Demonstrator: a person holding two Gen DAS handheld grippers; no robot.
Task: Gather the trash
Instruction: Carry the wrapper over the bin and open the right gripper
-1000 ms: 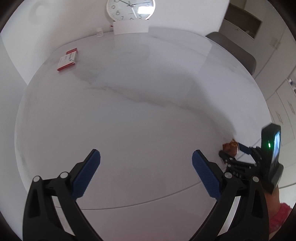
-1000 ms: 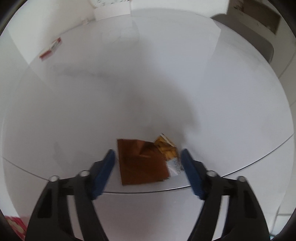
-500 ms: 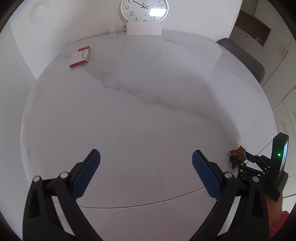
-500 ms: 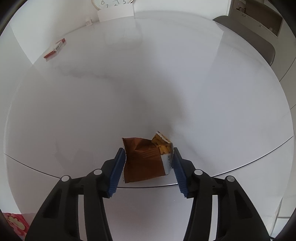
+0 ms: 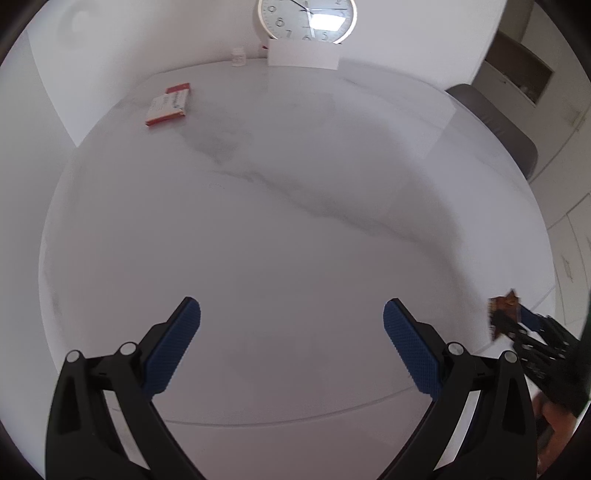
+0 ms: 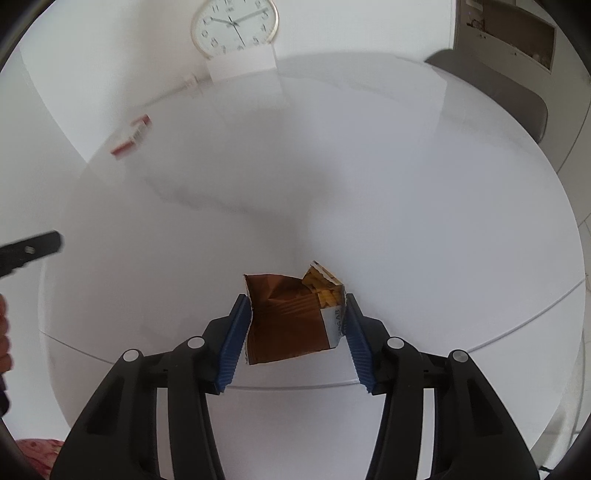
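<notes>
bright, hazy, softly blurred frames with dark fisheye corners.

Both wrist cams sit just past the near edge of the counter (image 5: 280,229), looking down and across it to the far-edge clock (image 5: 307,17). Right cam sits further right. Shared: countertop, clock (image 6: 234,26), red-white box (image 5: 168,105) at far-left edge.
</notes>
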